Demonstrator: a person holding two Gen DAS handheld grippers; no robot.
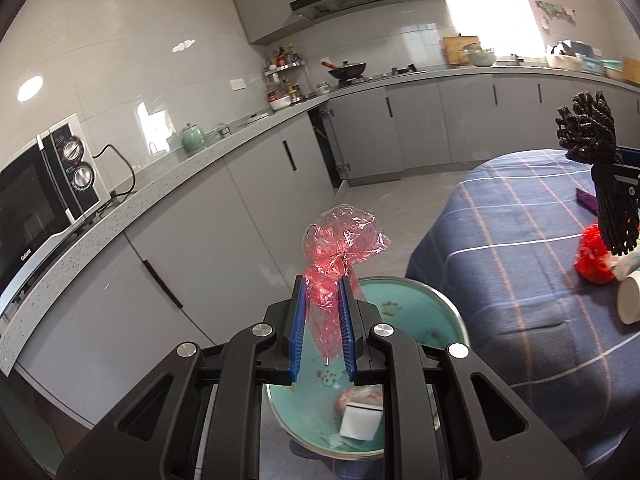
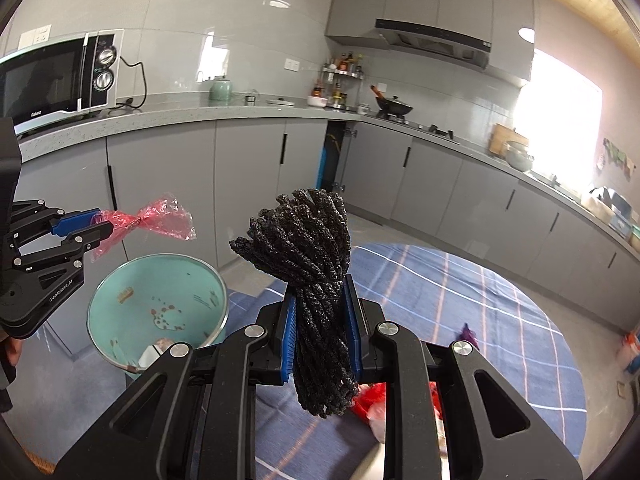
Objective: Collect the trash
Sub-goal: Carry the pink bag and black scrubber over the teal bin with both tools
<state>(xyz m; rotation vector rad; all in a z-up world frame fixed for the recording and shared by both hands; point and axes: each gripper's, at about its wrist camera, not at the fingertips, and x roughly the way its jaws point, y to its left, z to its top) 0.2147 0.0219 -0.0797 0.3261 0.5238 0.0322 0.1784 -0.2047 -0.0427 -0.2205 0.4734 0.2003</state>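
My left gripper (image 1: 325,280) is shut on a crumpled red plastic wrapper (image 1: 340,248) and holds it above a teal trash bin (image 1: 420,300) beside the table. The bin holds a white cup and scraps. In the right wrist view the left gripper (image 2: 100,222) holds the wrapper (image 2: 160,220) above the bin (image 2: 160,296). My right gripper (image 2: 320,284) is shut on a black foam net (image 2: 308,272) above the table edge. It also shows in the left wrist view (image 1: 592,140) at the right.
A round table with a blue checked cloth (image 1: 500,220) carries red trash (image 1: 592,256), a white cup (image 1: 630,300) and a purple scrap (image 2: 466,334). A grey counter (image 1: 180,168) with a microwave (image 1: 44,184) and cabinets runs along the left and back.
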